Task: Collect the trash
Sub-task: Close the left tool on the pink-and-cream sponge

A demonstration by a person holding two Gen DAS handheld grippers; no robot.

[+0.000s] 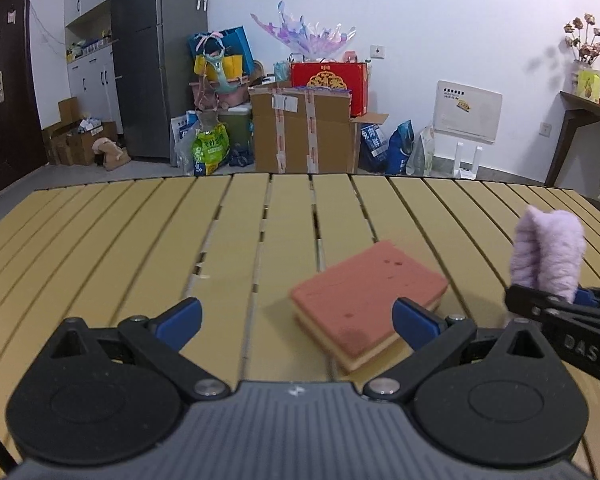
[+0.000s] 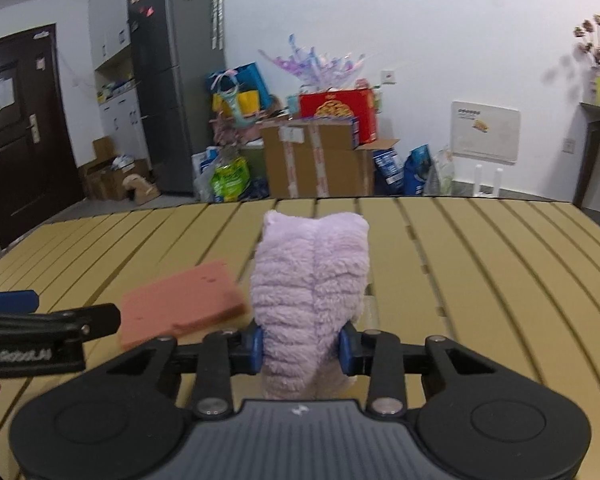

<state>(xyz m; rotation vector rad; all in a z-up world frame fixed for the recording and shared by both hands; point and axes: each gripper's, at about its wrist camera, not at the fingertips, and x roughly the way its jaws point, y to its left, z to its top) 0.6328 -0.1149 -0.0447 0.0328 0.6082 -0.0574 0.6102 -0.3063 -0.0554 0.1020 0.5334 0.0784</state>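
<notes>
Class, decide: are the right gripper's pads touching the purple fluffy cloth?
Touching. The right wrist view shows the right gripper with both blue pads pressed into the purple fluffy cloth.

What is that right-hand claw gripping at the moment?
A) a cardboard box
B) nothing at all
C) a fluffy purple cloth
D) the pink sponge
C. In the right wrist view the right gripper has its blue pads pressed on both sides of the fluffy purple cloth, while the pink sponge lies apart on the slatted table.
</notes>
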